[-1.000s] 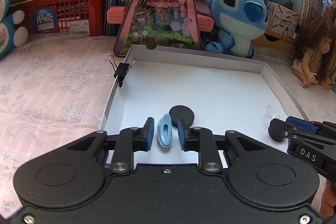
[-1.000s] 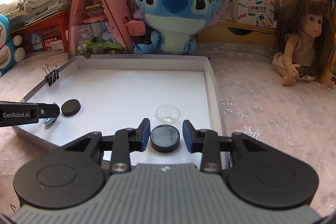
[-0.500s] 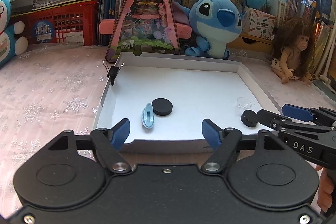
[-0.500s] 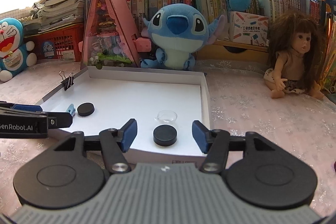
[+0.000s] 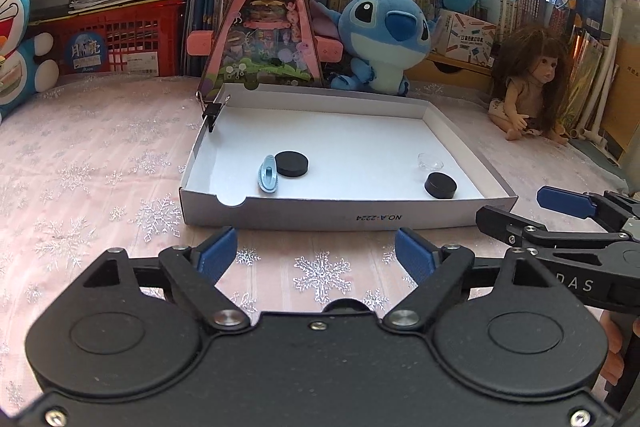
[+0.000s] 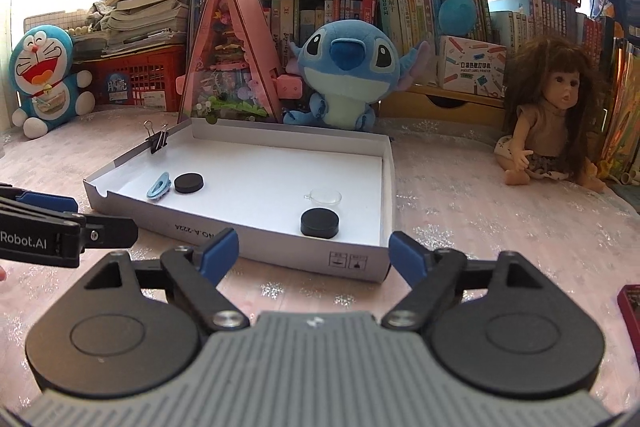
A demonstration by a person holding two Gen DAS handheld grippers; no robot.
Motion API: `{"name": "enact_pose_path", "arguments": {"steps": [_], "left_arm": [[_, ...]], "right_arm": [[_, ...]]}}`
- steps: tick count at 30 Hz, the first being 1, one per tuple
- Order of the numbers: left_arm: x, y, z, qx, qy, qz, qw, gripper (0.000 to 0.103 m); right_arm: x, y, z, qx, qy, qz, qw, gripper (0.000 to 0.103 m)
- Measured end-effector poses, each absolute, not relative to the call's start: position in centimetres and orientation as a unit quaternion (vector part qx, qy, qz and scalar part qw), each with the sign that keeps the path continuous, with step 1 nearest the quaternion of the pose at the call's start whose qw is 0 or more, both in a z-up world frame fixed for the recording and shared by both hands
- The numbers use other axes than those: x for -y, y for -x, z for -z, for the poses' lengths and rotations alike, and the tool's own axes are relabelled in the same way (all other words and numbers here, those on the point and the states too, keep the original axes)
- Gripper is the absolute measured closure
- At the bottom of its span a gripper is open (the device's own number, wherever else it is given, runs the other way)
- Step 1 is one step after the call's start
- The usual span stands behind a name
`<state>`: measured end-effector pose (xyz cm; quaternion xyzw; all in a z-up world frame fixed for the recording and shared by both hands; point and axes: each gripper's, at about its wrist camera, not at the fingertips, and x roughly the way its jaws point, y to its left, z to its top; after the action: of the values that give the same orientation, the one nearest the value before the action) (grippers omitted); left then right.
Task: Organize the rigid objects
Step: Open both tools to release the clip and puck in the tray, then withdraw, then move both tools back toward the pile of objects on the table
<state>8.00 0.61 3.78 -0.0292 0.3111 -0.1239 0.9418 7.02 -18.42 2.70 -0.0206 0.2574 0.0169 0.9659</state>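
A shallow white box (image 5: 400, 217) (image 6: 360, 267) lies on the pink cloth. In it are a light blue clip (image 5: 268, 179) (image 6: 159, 185), a black disc (image 5: 292, 163) (image 6: 188, 183) beside the clip, a second black disc (image 5: 440, 185) (image 6: 320, 222) at the right, and a clear small lid (image 5: 430, 160) (image 6: 322, 195). A black binder clip (image 5: 212, 111) (image 6: 157, 140) grips the left wall. My left gripper (image 5: 316, 254) is open and empty in front of the box. My right gripper (image 6: 313, 253) is open and empty too; it also shows in the left wrist view (image 5: 524, 215).
A pink triangular toy house (image 5: 264, 27), a blue plush (image 5: 380, 39), a red crate (image 5: 120, 43) and shelves of books stand behind the box. A doll (image 5: 532, 87) sits at the right. A Doraemon plush (image 6: 44, 75) sits at the far left.
Both grippers opened, releasing the blue clip and the right black disc in the box, then pulled back toward the near side and out of the box.
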Motion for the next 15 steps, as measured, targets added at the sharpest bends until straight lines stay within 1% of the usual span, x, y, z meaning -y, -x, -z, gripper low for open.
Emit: {"name": "enact_pose_path", "arguments": {"steps": [15], "left_arm": [[-0.4, -4.7, -3.1, -0.308, 0.016, 0.151, 0.939, 0.017]], "right_arm": [[18.2, -3.2, -2.2, -0.251, 0.018, -0.031, 0.967, 0.009]]}}
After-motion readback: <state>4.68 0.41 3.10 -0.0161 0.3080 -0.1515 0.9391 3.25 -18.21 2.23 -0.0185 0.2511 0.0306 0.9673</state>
